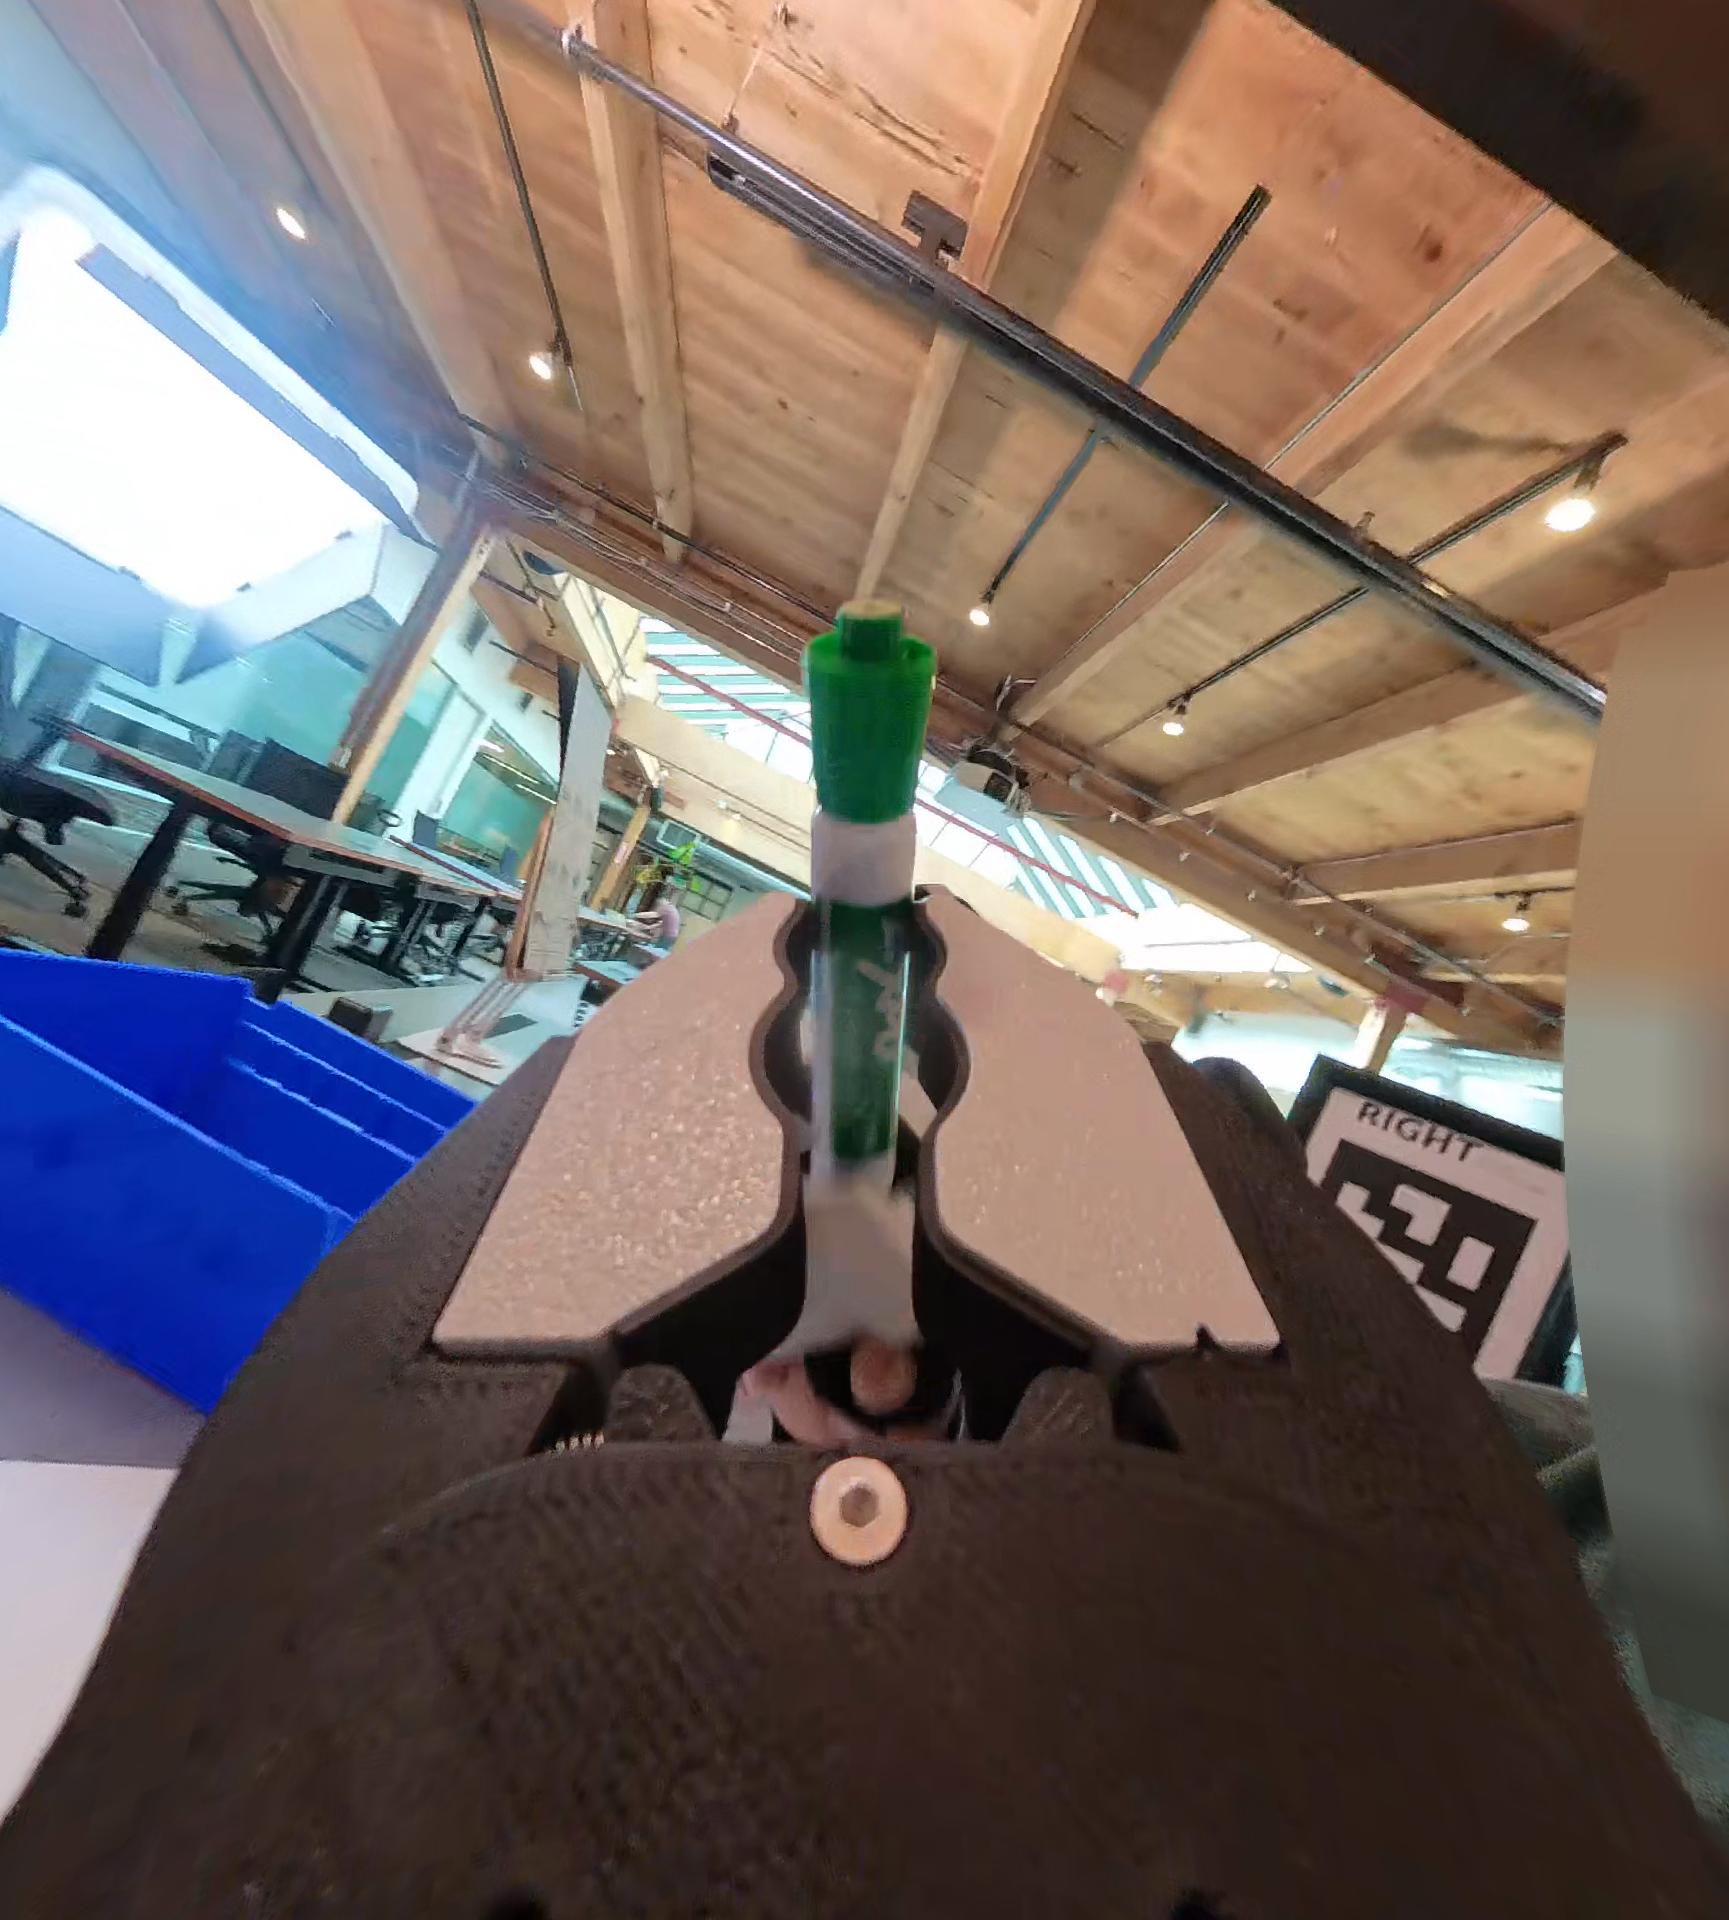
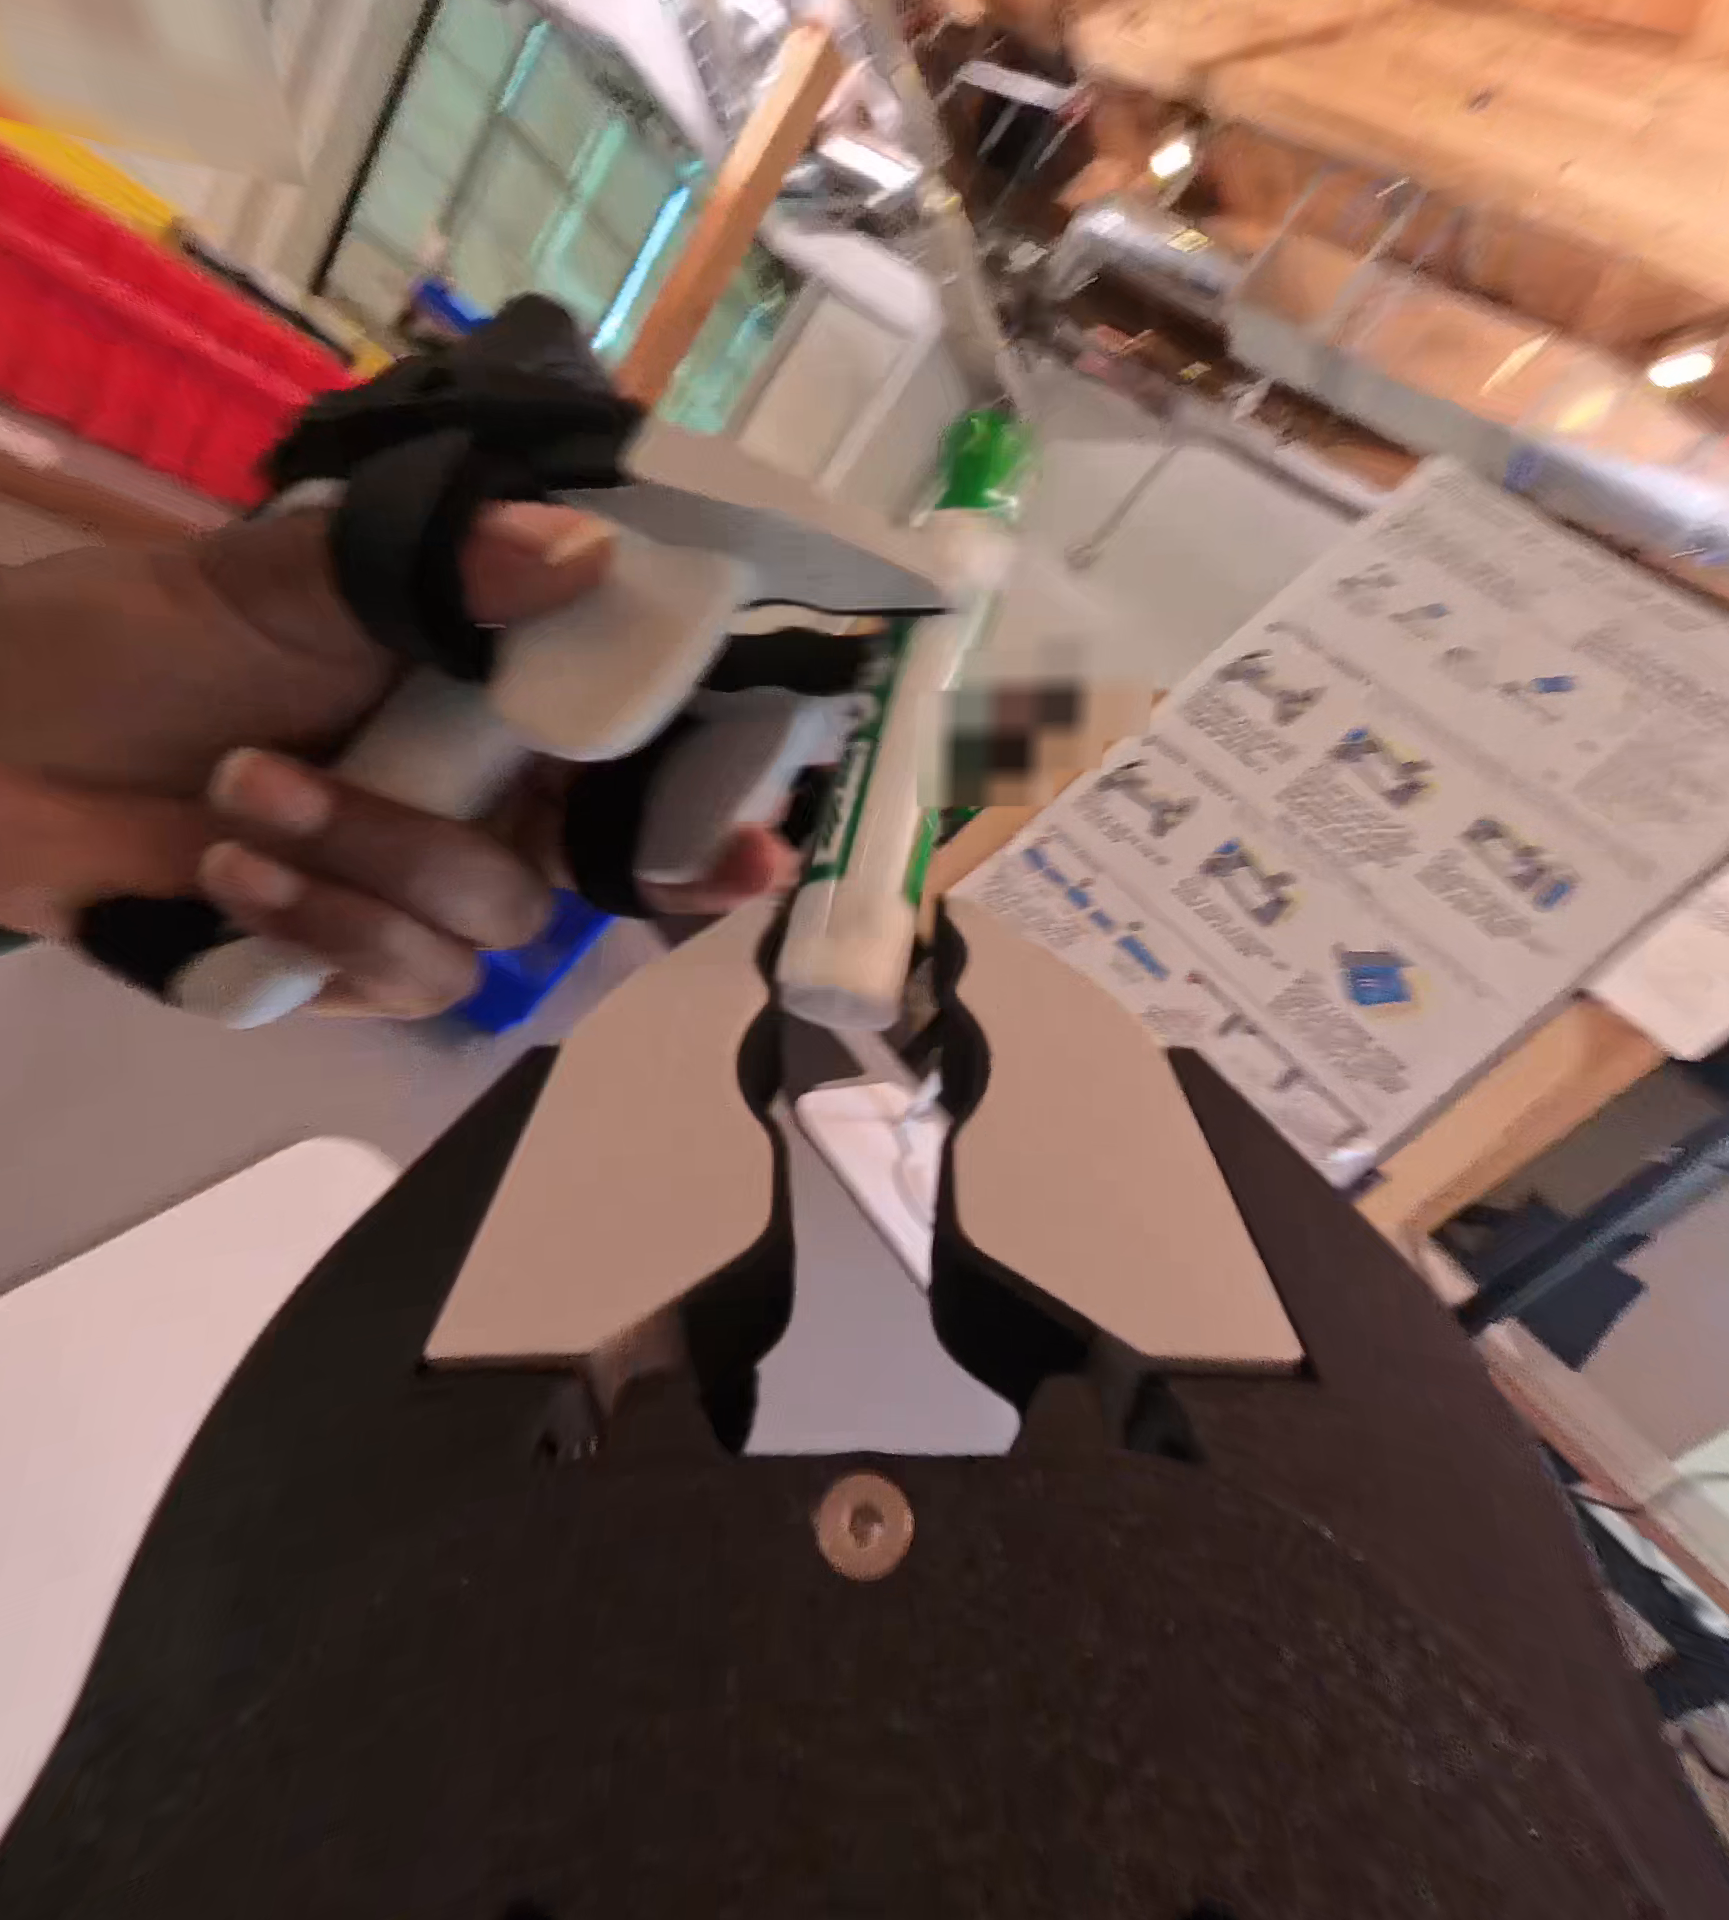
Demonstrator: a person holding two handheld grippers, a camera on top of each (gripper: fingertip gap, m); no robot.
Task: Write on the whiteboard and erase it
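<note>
Left wrist view — left gripper [image 1: 865, 997] clamps green marker [image 1: 870, 727] (capped).

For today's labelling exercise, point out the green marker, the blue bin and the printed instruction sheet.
green marker [image 1: 868, 727]: left wrist view, on its green cap, above the left tool's fingers.
blue bin [image 1: 91, 1164]: left wrist view, on its near outer wall.
printed instruction sheet [image 2: 1411, 790]: right wrist view, middle of the page.
</note>
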